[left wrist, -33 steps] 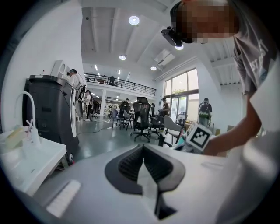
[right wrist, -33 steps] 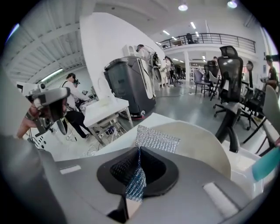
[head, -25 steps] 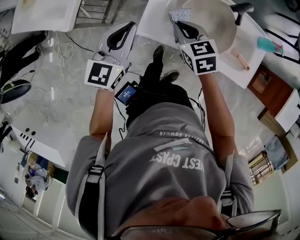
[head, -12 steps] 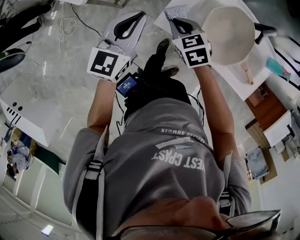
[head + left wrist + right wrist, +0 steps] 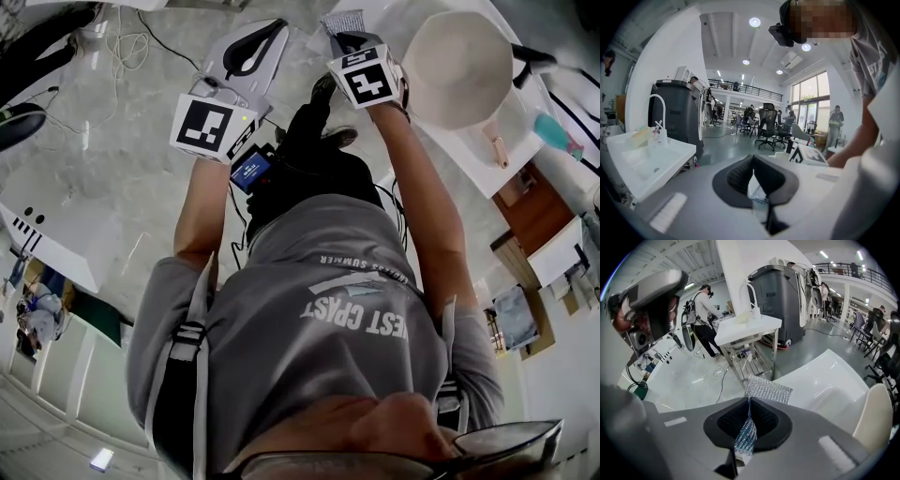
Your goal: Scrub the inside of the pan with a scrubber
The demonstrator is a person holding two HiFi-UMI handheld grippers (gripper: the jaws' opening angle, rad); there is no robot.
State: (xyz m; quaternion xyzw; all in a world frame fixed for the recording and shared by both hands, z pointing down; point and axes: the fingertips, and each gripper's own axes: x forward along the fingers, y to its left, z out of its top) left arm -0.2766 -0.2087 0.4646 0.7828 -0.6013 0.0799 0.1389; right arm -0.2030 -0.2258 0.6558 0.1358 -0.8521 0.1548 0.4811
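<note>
Silver mesh scrubber (image 5: 768,389) pinched flat, fanning beyond right hand-held gripper (image 5: 749,402).

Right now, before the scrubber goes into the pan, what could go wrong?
1. The right gripper pinches only a thin fold of the scrubber; hard rubbing may pull it out.
2. The pan lies unheld, the left gripper far from its handle, so it may slide or turn when pushed.
</note>
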